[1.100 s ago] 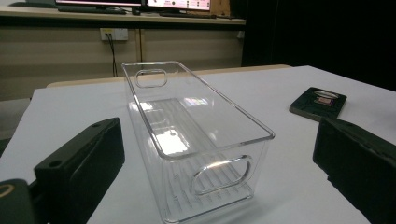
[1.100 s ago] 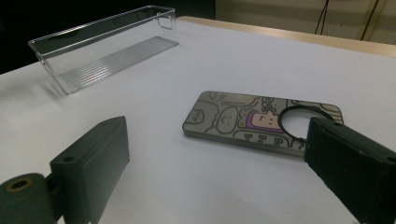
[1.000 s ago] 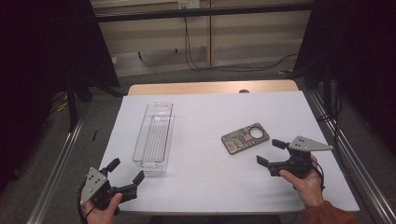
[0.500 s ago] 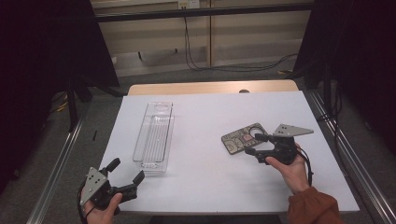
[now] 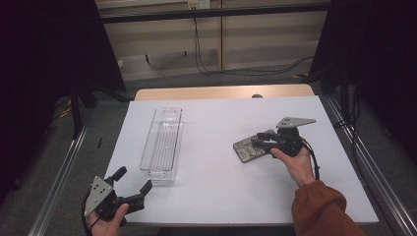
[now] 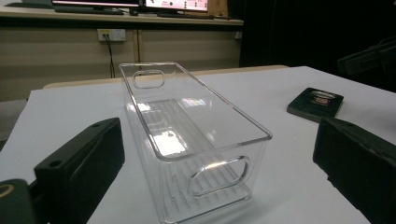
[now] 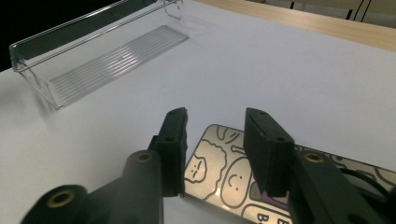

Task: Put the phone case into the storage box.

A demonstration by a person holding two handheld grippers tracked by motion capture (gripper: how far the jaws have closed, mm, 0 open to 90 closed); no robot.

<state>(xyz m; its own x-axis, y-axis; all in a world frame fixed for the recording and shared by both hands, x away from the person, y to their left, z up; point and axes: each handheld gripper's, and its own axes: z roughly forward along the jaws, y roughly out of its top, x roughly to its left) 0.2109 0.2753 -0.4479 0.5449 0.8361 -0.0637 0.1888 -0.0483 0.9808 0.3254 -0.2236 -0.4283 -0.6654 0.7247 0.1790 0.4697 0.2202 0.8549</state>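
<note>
A white table [image 5: 216, 187] holds a clear plastic bin [image 5: 162, 145] left of centre. The left gripper [image 5: 133, 184] rests near it, jaws wide apart, empty. The right gripper [image 5: 260, 140], jaws partly parted, hovers over a flat patterned case [image 5: 246, 150], not yet clamped.

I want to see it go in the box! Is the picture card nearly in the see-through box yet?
Not yet. The right gripper has reached the card, jaws open above its edge, nothing gripped. The card lies flat on the table. The clear box is empty, and the left gripper waits open near it. Grabbing, carrying and dropping remain.
</note>
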